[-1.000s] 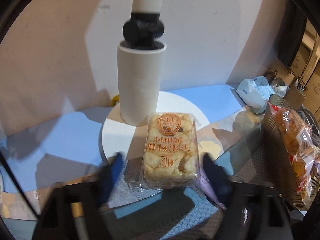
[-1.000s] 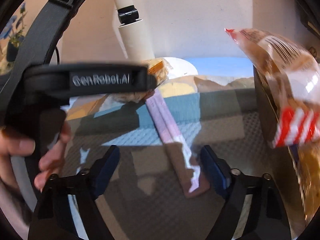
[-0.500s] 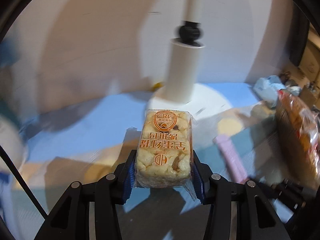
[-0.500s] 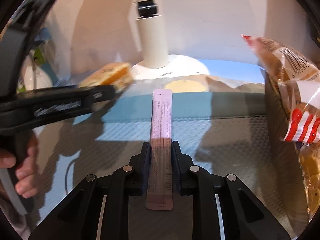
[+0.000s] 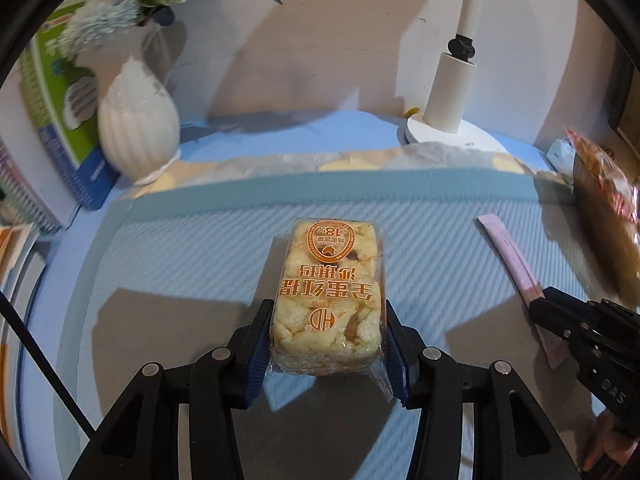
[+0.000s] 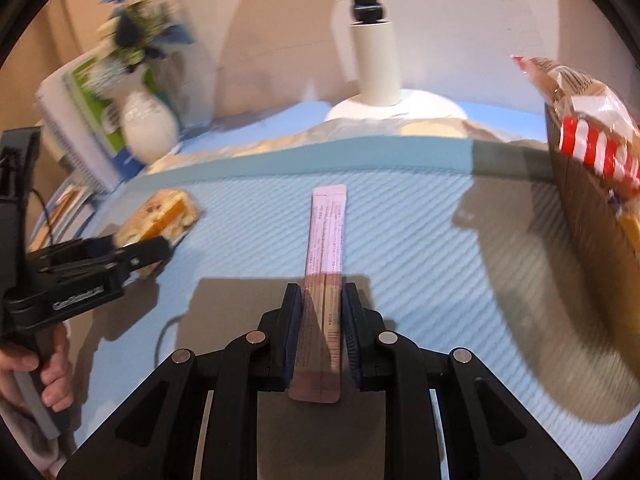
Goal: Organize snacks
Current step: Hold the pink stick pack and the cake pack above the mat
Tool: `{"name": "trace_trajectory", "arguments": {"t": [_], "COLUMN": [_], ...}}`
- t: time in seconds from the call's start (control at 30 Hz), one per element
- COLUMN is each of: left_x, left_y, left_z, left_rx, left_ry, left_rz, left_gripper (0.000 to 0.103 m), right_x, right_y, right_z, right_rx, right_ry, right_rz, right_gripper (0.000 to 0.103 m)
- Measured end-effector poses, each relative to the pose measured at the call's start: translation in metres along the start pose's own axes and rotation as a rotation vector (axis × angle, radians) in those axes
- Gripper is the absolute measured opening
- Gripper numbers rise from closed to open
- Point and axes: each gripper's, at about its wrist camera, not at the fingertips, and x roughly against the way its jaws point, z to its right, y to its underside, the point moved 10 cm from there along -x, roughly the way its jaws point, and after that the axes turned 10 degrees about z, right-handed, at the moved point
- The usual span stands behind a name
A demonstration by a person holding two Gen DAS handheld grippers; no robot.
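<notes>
My left gripper (image 5: 326, 336) is shut on a clear-wrapped rice cake bar (image 5: 330, 292) with orange print, held above the light blue mat (image 5: 180, 264). My right gripper (image 6: 320, 320) is shut on a long pink stick sachet (image 6: 325, 256), also lifted over the mat. The sachet (image 5: 516, 268) and the right gripper show at the right edge of the left wrist view. The rice cake bar (image 6: 160, 216) and the left gripper show at the left of the right wrist view.
A brown basket (image 6: 588, 208) with a red-striped snack bag (image 6: 580, 120) stands at the right. A white lamp base (image 5: 448, 136) is at the back, with a white vase (image 5: 136, 132) of flowers and books (image 5: 56, 112) at the back left.
Both grippers closed on their snacks and lifted them. The left gripper carried the rice cake bar back from the lamp base and leftward. The right gripper raised the pink sachet off the mat.
</notes>
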Motion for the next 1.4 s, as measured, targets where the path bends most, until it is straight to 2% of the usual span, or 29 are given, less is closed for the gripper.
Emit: {"name": "trace_trajectory", "arguments": {"t": [0.13, 0.2, 0.23, 0.27, 0.3, 0.33, 0.37, 0.4, 0.47, 0.57, 0.63, 0.7, 1.4], "left_x": [0.014, 0.013, 0.011, 0.007, 0.005, 0.005, 0.002, 0.0, -0.007, -0.016, -0.02, -0.022, -0.024], "left_y": [0.015, 0.021, 0.023, 0.024, 0.024, 0.023, 0.021, 0.02, 0.018, 0.017, 0.015, 0.014, 0.012], "left_z": [0.001, 0.004, 0.004, 0.005, 0.003, 0.0, -0.002, -0.002, -0.004, -0.006, -0.008, -0.007, -0.008], "left_rx": [0.0, -0.045, -0.062, -0.08, -0.096, -0.105, -0.115, -0.116, -0.109, -0.069, -0.038, -0.048, -0.05], "left_ry": [-0.003, -0.045, -0.056, -0.073, -0.105, -0.125, -0.127, -0.116, -0.091, -0.037, -0.005, 0.001, -0.004], "left_rz": [0.0, -0.005, -0.007, -0.008, 0.0, 0.006, 0.006, 0.001, -0.023, -0.051, -0.042, -0.017, -0.009], "left_gripper": [0.048, 0.054, 0.066, 0.081, 0.087, 0.095, 0.097, 0.098, 0.103, 0.103, 0.103, 0.103, 0.103], "right_x": [0.013, 0.017, 0.017, 0.015, 0.014, 0.012, 0.01, 0.007, 0.0, -0.013, -0.021, -0.028, -0.029], "right_y": [0.017, 0.021, 0.021, 0.021, 0.02, 0.019, 0.018, 0.017, 0.017, 0.014, 0.011, 0.011, 0.009], "right_z": [-0.019, -0.021, -0.02, -0.019, -0.017, -0.016, -0.016, -0.017, -0.018, -0.016, -0.016, -0.014, -0.013], "right_rx": [0.068, 0.084, 0.088, 0.089, 0.087, 0.086, 0.09, 0.109, 0.154, 0.187, 0.175, 0.176, 0.166], "right_ry": [-0.034, -0.031, -0.028, -0.014, -0.003, 0.005, 0.014, 0.036, 0.076, 0.123, 0.119, 0.125, 0.135], "right_rz": [-0.026, -0.04, -0.045, -0.057, -0.062, -0.064, -0.06, -0.056, -0.066, -0.077, -0.082, -0.081, -0.074], "right_gripper": [0.02, 0.021, 0.023, 0.037, 0.053, 0.06, 0.073, 0.079, 0.079, 0.089, 0.103, 0.103, 0.103]}}
